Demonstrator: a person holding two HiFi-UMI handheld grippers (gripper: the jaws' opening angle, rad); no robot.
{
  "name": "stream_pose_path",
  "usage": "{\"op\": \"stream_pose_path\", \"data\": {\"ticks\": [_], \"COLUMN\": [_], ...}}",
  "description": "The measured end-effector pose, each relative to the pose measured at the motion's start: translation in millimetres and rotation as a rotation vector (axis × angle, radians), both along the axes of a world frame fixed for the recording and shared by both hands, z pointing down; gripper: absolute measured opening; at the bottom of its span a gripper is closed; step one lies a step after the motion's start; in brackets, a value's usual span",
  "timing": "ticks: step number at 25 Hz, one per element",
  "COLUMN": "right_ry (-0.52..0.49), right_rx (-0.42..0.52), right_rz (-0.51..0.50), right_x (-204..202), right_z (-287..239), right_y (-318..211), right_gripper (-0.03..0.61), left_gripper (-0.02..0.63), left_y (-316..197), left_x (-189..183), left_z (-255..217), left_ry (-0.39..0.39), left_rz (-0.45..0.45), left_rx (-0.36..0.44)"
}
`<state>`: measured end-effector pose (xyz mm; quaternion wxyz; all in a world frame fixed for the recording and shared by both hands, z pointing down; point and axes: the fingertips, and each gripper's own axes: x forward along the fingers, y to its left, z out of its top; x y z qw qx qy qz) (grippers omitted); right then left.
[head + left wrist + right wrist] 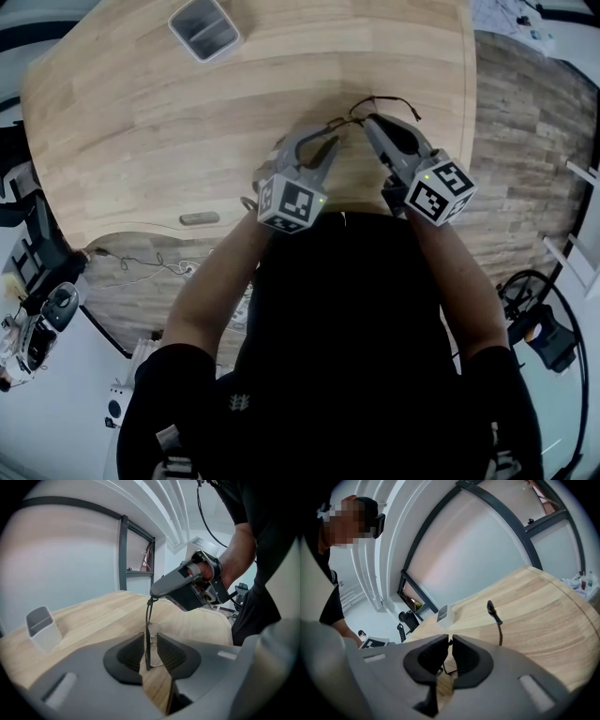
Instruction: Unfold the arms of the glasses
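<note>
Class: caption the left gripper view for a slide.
Left gripper holds the glasses while the right gripper pinches their upper end, over a wooden table.

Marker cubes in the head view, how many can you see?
2. One cube sits on the left gripper, left of centre; the other cube on the right gripper, to its right. Neither is hidden.

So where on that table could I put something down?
The light wooden table is bare from the grey rectangular bin to its near edge; there the left gripper and right gripper crowd in, clamping thin black wire glasses.
</note>
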<state>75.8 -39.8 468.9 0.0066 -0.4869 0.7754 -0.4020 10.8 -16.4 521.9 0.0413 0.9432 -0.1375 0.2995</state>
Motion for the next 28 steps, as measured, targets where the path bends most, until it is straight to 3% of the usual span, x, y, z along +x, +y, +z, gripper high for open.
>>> {"op": "stream_pose_path", "data": {"ticks": [14, 28], "right_ry": [0.112, 0.148], "right_rx": [0.074, 0.117], "right_rz": [-0.122, -0.169], "right_x": [-24.1, -65.5], "right_z": [-22.3, -39.7], "right_y": [17.2, 26.3], "right_gripper": [0.025, 0.025], "left_gripper": [0.092, 0.084], "left_y": [18.2, 38.6], "left_x": [-49.1, -96.6], "left_z": [-27.3, -61.5], "left_ry": [0.013, 0.088], "left_rz": [-0.151, -0.266], "left_rx": [0.034, 0.071]}}
